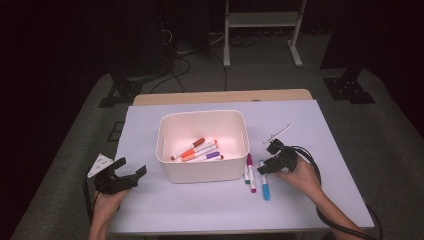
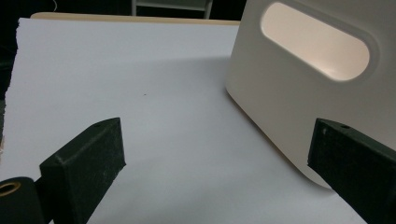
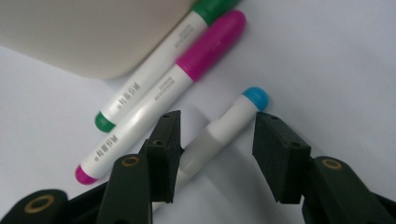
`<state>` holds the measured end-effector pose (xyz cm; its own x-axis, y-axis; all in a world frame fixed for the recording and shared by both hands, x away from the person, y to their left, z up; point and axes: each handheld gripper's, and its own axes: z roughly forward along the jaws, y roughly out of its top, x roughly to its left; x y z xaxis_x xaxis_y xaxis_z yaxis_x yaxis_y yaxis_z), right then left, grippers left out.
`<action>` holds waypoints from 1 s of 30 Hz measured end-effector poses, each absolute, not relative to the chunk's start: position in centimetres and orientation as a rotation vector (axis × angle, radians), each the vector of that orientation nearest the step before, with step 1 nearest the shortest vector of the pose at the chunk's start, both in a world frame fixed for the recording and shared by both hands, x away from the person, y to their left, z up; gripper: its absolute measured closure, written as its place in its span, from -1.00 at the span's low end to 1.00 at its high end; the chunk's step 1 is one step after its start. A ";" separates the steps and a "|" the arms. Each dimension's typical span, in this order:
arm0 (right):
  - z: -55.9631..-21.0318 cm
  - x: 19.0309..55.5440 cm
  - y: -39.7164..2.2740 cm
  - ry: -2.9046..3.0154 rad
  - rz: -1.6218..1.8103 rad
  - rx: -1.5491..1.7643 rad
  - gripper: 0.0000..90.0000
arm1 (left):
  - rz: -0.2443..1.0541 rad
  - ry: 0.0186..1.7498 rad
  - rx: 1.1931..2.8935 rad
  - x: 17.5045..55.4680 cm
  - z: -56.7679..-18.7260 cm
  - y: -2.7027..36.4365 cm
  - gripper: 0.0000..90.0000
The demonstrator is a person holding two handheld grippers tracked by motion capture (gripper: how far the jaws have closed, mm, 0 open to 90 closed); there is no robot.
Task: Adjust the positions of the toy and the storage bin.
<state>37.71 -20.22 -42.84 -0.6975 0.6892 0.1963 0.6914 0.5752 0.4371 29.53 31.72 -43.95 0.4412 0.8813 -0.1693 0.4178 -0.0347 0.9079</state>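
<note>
right tongs stand apart astride the blue marker, which lies flat on the white tabletop just right of the pink marker and green marker, near the bin's front right corner; the left pad looks to touch the barrel, the right pad is clear. left tongs wide apart, nothing between, low over the tabletop beside the white bin. the bin holds several more markers.
</note>
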 end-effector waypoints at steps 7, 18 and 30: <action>-43.0 37.1 -21.6 -2.810 -0.757 -1.249 0.27 | 0.551 1.151 1.646 29.5 -44.0 31.7 -0.94; -43.1 35.4 -25.3 -2.839 -0.738 -1.341 0.39 | 0.551 1.151 1.648 29.6 -44.0 31.6 -0.94; -42.7 36.2 -27.0 -2.729 -0.765 -1.264 0.68 | 0.551 1.153 1.649 29.7 -44.0 31.5 -0.94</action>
<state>36.22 -27.02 -42.74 -0.6675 0.7066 0.2346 0.7256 0.5467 0.4179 29.67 31.54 -44.03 0.4399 0.8819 -0.1696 0.4225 -0.0367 0.9056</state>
